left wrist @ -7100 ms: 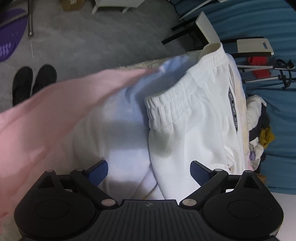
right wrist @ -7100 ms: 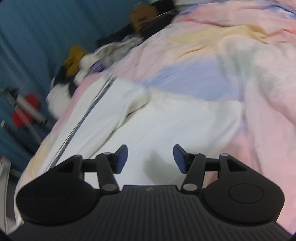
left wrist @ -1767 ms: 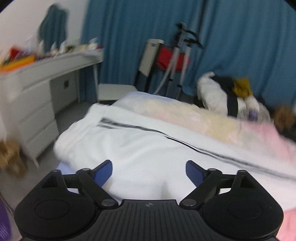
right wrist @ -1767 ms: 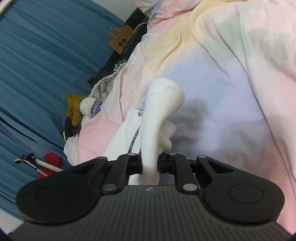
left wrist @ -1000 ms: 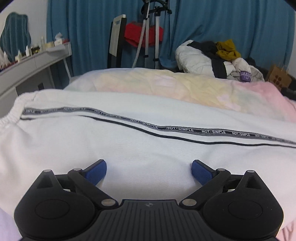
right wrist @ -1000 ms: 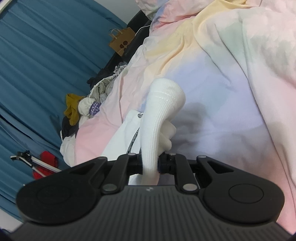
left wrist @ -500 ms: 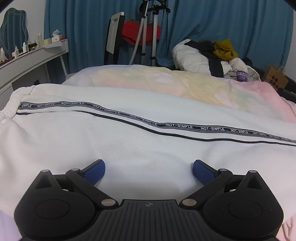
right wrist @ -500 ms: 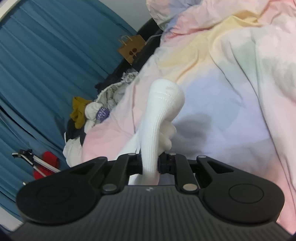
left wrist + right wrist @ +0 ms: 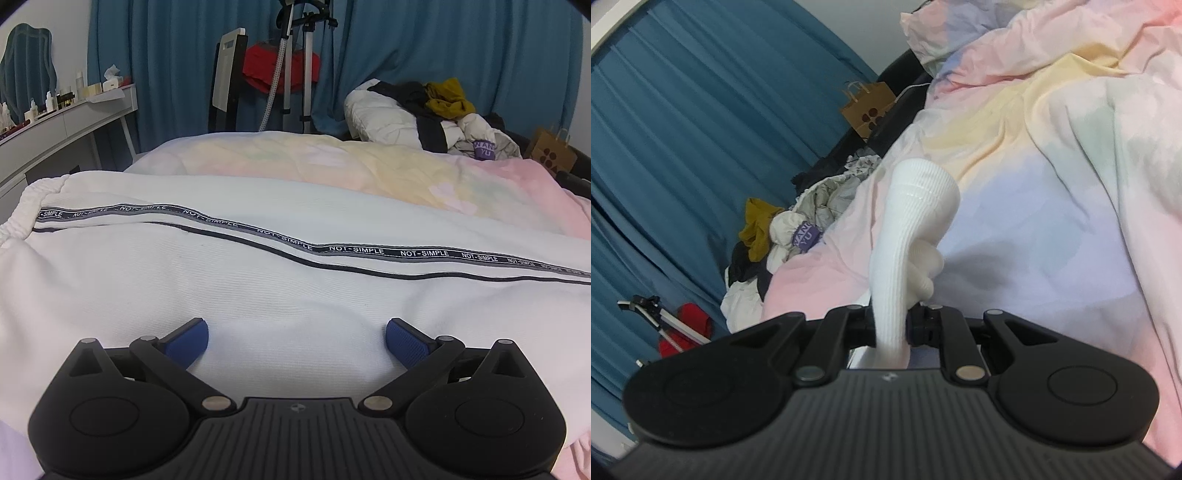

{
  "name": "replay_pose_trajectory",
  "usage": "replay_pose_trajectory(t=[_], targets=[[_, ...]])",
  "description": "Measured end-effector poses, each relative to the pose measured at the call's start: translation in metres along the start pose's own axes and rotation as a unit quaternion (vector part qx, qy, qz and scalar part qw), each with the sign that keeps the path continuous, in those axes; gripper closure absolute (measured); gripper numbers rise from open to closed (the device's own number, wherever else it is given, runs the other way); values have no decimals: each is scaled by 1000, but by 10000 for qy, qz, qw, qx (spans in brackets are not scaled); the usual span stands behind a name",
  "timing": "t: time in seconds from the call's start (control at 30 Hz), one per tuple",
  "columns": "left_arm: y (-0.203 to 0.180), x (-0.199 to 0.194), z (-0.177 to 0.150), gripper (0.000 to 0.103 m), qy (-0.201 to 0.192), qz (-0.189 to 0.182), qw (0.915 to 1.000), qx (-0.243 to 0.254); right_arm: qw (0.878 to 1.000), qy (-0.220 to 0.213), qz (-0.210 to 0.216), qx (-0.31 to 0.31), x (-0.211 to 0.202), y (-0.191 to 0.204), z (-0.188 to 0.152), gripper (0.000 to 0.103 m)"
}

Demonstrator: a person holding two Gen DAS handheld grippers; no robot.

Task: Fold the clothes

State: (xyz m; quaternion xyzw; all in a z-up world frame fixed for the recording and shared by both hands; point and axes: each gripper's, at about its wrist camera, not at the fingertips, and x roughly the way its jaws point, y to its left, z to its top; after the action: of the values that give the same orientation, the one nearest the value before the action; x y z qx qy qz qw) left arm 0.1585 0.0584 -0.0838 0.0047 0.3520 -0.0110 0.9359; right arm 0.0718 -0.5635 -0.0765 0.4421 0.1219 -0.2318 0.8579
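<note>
White sweatpants [image 9: 229, 280] with a black "NOT-SIMPLE" side stripe lie lengthwise across the pastel bedspread [image 9: 332, 166], waistband at the left. My left gripper [image 9: 295, 338] is open, its blue pads resting on the trouser fabric near its front edge, with a low bump of cloth between them. My right gripper [image 9: 891, 325] is shut on the ribbed white cuff [image 9: 916, 206] of a trouser leg, which stands up out of the jaws above the bedspread [image 9: 1052, 221].
A pile of clothes [image 9: 424, 110] lies at the far side of the bed and also shows in the right wrist view [image 9: 783, 236]. A tripod with red cloth [image 9: 288, 66], a chair, a white desk [image 9: 62, 125], a paper bag [image 9: 550, 151] and blue curtains stand beyond.
My left gripper has settled lower and closer onto the sweatpants. My right gripper has lifted and tilted with the cuff still held.
</note>
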Motion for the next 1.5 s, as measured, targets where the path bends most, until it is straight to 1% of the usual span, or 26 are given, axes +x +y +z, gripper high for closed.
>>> replay_pose_trajectory(t=[0.23,0.37,0.43,0.5,0.6,0.67,0.73,0.8,0.83,0.9,0.93,1.0,1.07,1.1,1.17,1.2,1.23,1.3,1.4,1.43,1.5], targets=[[0,-1,-1,0,-1,27,10000,62,9999,-49,127,81,-3,1,3,88],[1,-1,-1,0,5,41,10000,69,9997,-152,197,-54,-9,11,2,88],[2,-2,0,0,-9,21,10000,-30,9992,-256,262,-154,-12,22,1,88],[3,-1,2,0,4,9,10000,-49,9983,-378,314,-308,-16,37,-1,88],[2,-2,5,0,10,18,10000,-80,9943,-555,386,-822,-25,66,-6,88],[3,-3,5,1,6,8,10000,-85,9888,-677,491,-1240,-33,92,-11,88],[6,-5,7,1,-32,-39,9998,-195,9806,-810,682,-1651,-44,119,-18,88],[11,-7,10,1,-110,-143,9990,-407,9653,-960,1023,-2204,-60,153,-35,88],[14,-9,12,1,-159,-207,9982,-536,9530,-963,1225,-2599,-68,168,-57,88],[25,-17,16,2,-291,-289,9956,-847,9224,-964,1621,-3372,-83,198,-101,88],[30,-21,19,2,-357,-330,9938,-1002,9041,-961,1814,-3748,-91,213,-123,88],[41,-28,24,2,-489,-411,9892,-1317,8624,-933,2183,-4470,-106,241,-168,88],[59,-38,26,2,-611,-495,9816,-1740,8232,-627,2446,-5085,-111,248,-228,88],[70,-42,26,2,-655,-548,9767,-1967,8016,-411,2532,-5401,-111,244,-257,88],[85,-47,26,2,-677,-589,9694,-2285,7540,25,2677,-5999,-108,236,-315,88],[91,-49,25,2,-657,-598,9664,-2411,7316,259,2658,-6273,-105,228,-339,88],[96,-50,24,2,-626,-593,9647,-2489,7119,514,2600,-6503,-99,219,-361,88],[102,-52,22,2,-562,-609,9615,-2622,7015,564,2427,-6677,-93,206,-384,88],[105,-55,18,2,-514,-709,9565,-2784,7171,533,2425,-6513,-96,208,-380,88],[105,-56,18,2,-516,-742,9556,-2806,7196,465,2469,-6473,-100,211,-376,88],[102,-56,20,2,-554,-700,9576,-2740,7246,330,2555,-6392,-107,215,-367,88]])
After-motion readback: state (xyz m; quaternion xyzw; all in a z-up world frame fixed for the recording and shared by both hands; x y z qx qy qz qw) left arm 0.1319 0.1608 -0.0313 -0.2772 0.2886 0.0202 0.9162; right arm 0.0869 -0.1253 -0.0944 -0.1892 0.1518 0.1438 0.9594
